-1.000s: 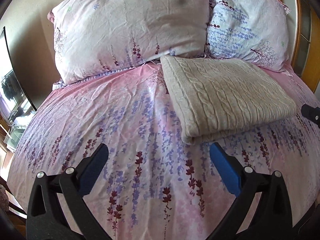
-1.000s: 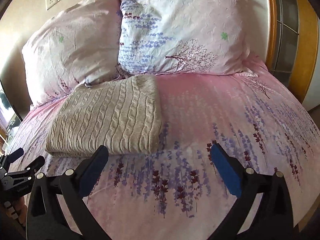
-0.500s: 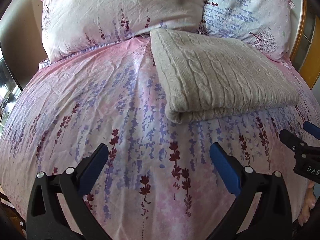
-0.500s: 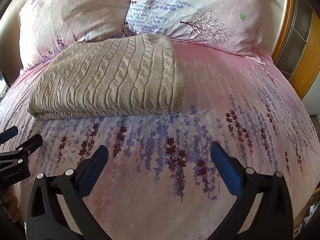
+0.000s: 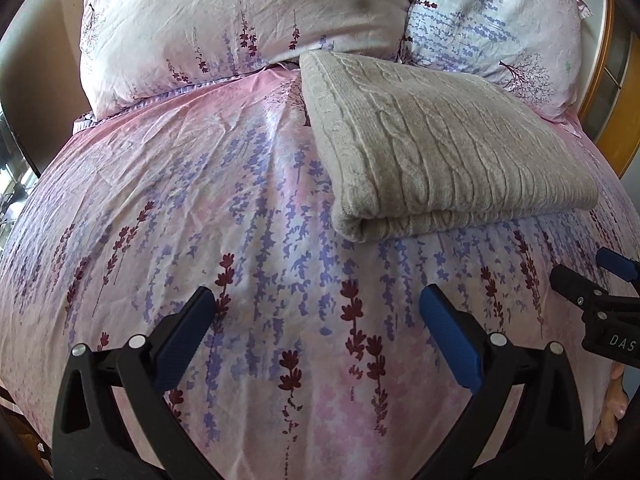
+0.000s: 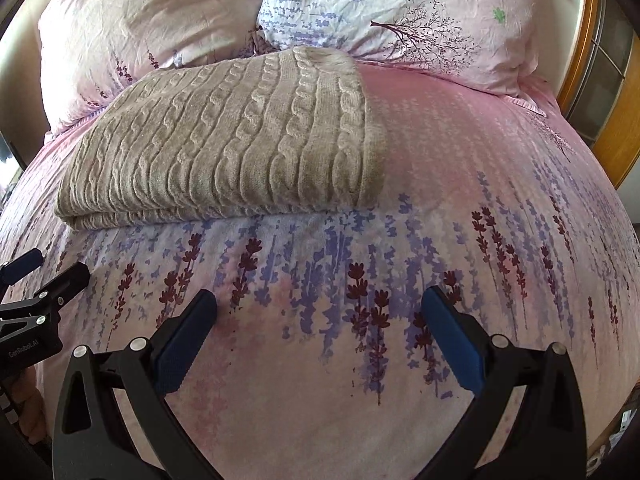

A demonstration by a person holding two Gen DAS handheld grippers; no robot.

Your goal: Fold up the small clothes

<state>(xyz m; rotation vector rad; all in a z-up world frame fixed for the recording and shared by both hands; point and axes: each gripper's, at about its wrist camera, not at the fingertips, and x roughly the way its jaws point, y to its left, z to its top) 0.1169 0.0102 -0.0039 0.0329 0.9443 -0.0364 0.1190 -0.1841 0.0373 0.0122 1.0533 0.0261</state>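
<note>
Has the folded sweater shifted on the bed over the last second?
No. The folded sweater still has its far corner tucked against the seam between the two pillows; it only looms larger because both cameras came closer.

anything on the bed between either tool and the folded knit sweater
Nothing visible. Only bare floral duvet lies between the open left tool and the near folded edge of the beige knit sweater. The same holds for the open right tool. The pillows sit behind the sweater, not in the path.
</note>
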